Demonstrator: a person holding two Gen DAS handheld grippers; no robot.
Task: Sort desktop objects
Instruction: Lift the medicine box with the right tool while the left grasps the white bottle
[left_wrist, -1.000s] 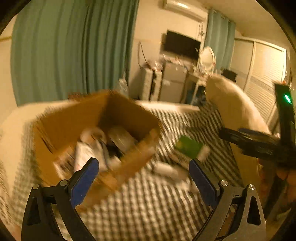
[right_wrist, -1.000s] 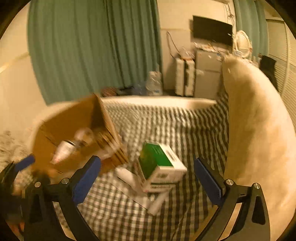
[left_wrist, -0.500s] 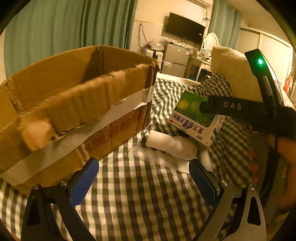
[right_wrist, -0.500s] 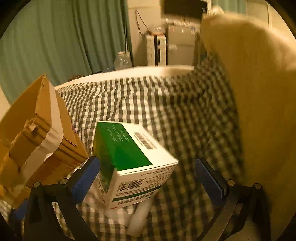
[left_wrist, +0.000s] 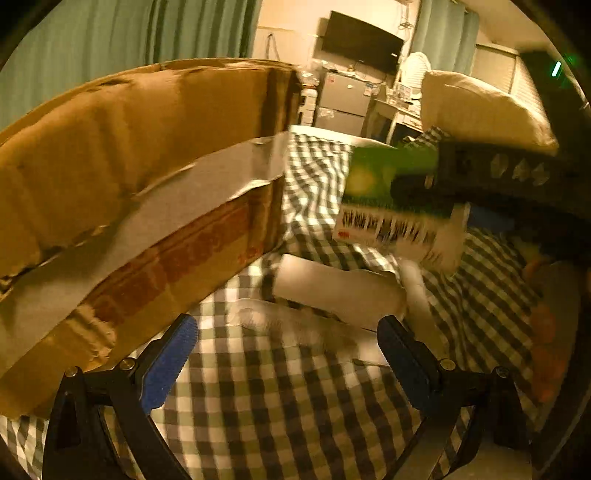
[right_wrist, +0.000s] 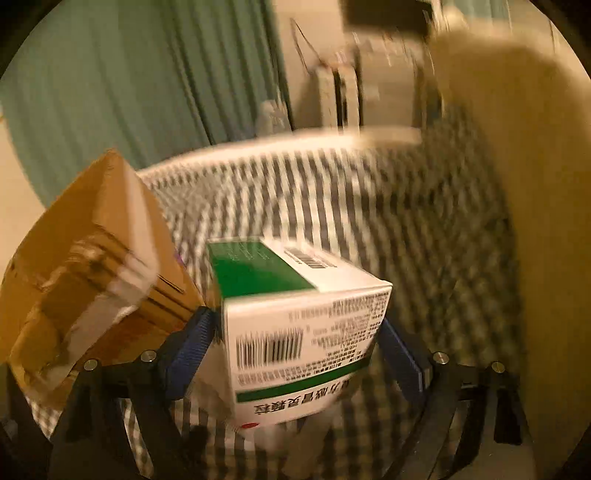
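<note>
A green and white medicine box (right_wrist: 303, 325) sits between the blue pads of my right gripper (right_wrist: 295, 354), which is shut on it and holds it just above the checked cloth. In the left wrist view the same box (left_wrist: 391, 221) shows at the right with the right gripper's black arm across it. My left gripper (left_wrist: 286, 354) is open and empty, low over the cloth, with a white tube (left_wrist: 340, 291) and a white comb (left_wrist: 295, 325) lying just ahead of it. The taped cardboard box (left_wrist: 129, 192) stands at its left.
The checked cloth (left_wrist: 277, 406) covers the surface. A cream pillow (right_wrist: 517, 184) rises at the right. The cardboard box (right_wrist: 85, 277) stands left of the right gripper. Green curtains, a TV and cabinets are far behind.
My right gripper has closed in around the medicine box and taken hold of it. My left gripper has dropped lower and nearer the cardboard box's side.
</note>
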